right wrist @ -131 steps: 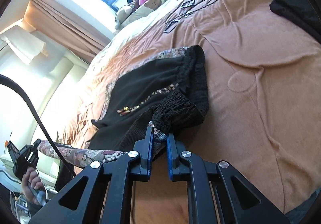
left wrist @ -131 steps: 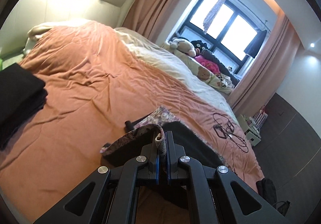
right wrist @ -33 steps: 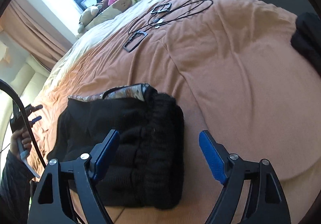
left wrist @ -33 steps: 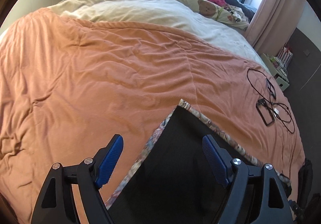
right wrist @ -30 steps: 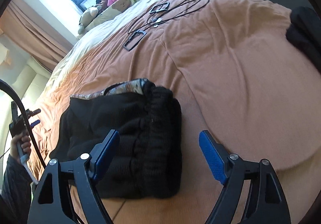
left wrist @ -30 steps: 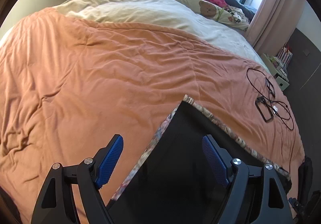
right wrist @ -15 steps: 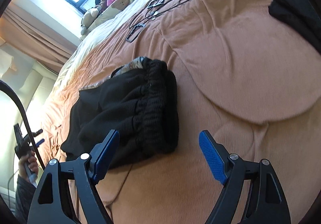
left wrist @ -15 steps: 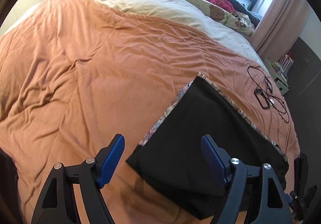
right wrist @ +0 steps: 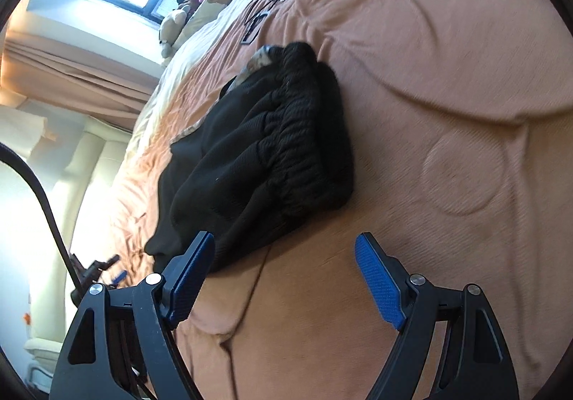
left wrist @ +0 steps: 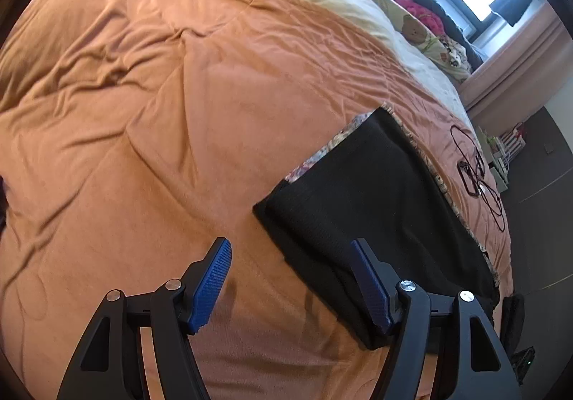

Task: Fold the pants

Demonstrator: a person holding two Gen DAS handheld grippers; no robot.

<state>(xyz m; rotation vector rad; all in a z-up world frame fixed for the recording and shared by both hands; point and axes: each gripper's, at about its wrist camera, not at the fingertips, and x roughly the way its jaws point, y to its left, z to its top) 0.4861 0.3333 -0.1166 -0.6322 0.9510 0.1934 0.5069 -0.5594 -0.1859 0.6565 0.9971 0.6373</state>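
The left gripper hangs over the bed with its jaws closing and only bare cover between them, the folded black pants lying just ahead and to its right, their near edge behind the right finger. The right gripper is spread wide and empty, the pants ahead and to its left, their corner behind the left fingertip.
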